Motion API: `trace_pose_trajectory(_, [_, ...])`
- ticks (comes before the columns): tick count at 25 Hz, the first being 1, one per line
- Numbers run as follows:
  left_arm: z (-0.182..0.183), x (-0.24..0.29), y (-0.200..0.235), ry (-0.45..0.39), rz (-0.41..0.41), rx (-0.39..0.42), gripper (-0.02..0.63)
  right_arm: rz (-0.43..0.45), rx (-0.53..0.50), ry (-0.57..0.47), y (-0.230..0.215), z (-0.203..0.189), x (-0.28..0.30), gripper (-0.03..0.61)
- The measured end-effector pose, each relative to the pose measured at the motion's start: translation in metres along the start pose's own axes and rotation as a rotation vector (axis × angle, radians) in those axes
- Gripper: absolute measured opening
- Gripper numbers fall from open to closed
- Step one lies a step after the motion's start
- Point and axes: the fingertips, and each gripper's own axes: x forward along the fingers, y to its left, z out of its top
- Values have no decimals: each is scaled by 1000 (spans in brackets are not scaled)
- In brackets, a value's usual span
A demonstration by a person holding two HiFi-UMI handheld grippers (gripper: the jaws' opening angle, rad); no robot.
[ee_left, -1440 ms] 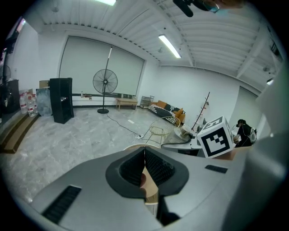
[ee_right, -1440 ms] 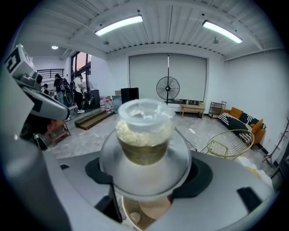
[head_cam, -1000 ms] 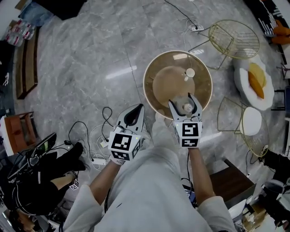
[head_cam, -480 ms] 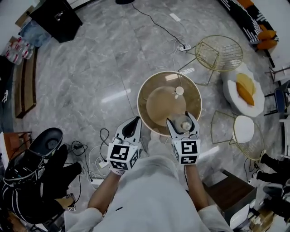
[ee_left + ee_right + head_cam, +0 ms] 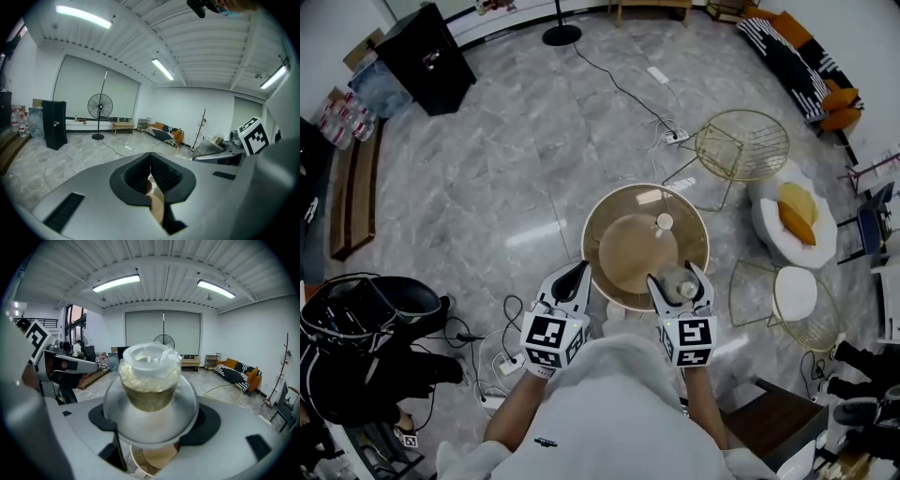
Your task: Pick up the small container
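The small container (image 5: pixel 150 380) is a clear jar with a white cap and pale grainy filling. It sits upright between the fingers of my right gripper (image 5: pixel 152 422), which is shut on its flared lower part. In the head view the container (image 5: pixel 679 284) and right gripper (image 5: pixel 680 286) hang over the near rim of the round glass table (image 5: pixel 609 211). A small white lid (image 5: pixel 664 221) lies on the tabletop. My left gripper (image 5: pixel 573 277) is left of the table, shut and empty; its pads (image 5: pixel 140 176) meet at the tips.
Gold wire chairs (image 5: pixel 741 145) stand behind and to the right of the table. A white seat with a yellow cushion (image 5: pixel 795 220) and a white stool (image 5: pixel 794 292) are further right. Cables (image 5: pixel 502 347) lie on the floor at left, near a person in black (image 5: pixel 356 347).
Both grippers have risen, and the container has gone up with the right one. The table now looks smaller and farther below, and more of the room shows.
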Motion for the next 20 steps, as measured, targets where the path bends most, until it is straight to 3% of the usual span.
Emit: trace_pose_trajectory(20, [29, -22, -13, -110, 46, 34, 20, 77, -65, -112, 13, 44, -29, 337])
